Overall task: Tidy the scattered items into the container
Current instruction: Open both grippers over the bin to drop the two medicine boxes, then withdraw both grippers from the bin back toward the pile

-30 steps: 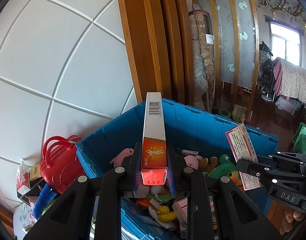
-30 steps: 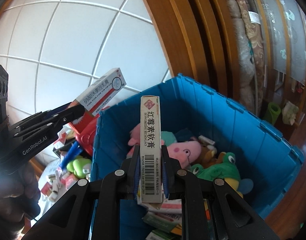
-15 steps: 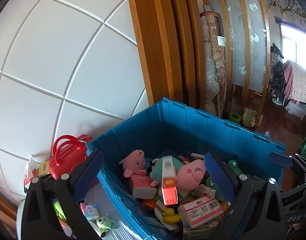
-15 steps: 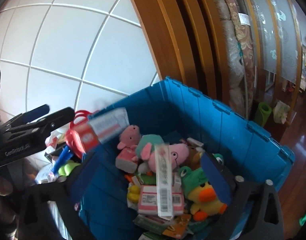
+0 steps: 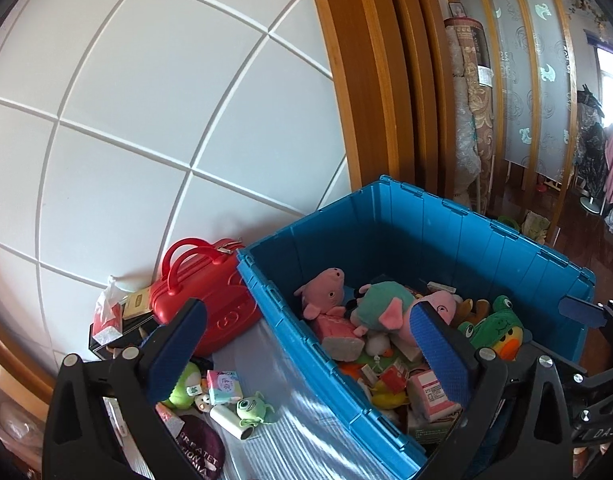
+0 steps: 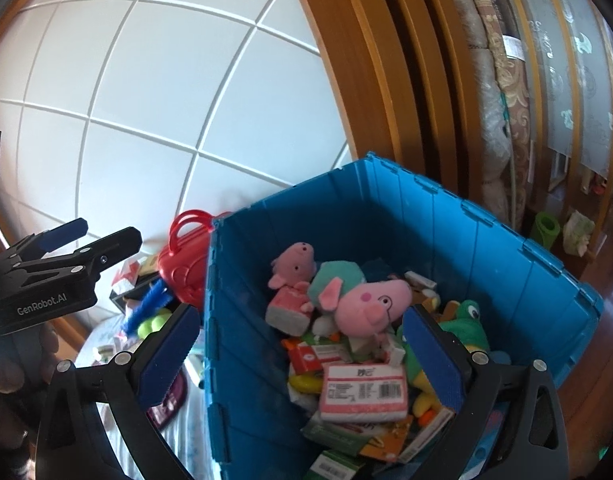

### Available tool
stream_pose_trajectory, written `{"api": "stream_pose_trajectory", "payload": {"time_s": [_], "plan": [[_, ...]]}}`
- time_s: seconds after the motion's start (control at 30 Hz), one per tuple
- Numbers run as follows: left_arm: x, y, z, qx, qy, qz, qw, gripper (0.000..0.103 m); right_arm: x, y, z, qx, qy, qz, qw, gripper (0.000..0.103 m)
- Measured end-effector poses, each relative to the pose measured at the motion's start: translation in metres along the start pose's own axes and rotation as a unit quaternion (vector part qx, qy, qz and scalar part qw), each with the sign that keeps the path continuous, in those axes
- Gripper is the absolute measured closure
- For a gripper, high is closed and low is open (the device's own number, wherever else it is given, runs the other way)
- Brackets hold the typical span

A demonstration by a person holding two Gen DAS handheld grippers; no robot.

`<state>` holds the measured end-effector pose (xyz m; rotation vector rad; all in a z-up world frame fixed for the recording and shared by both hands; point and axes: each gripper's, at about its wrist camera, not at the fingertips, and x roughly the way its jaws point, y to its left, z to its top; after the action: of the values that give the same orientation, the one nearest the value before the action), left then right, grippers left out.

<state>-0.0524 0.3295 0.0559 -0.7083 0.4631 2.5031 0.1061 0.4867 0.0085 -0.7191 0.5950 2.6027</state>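
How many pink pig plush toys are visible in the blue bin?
2: a small one near the bin's left wall, a larger one beside it at centre. Others may be buried.

Both wrist views close above, angled down into shared blue crate (image 5: pixel 486 240)

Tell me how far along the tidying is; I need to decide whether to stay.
Much is done: the blue bin already holds plush pigs, a frog and boxes. Nothing is in hand: the left gripper and right gripper are both open and empty. Left: the red case, small green toy and other clutter beside the bin.
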Motion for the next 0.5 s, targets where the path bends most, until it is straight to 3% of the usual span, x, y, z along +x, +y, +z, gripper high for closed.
{"api": "stream_pose_trajectory", "payload": {"time_s": [0.5], "plan": [[-0.065, 0.098, -0.082, -0.072, 0.027, 0.083, 0.9935, 0.000, -0.006, 0.117, -0.038, -0.087, 0.057, 0.068, 0.992, 0.000]]}}
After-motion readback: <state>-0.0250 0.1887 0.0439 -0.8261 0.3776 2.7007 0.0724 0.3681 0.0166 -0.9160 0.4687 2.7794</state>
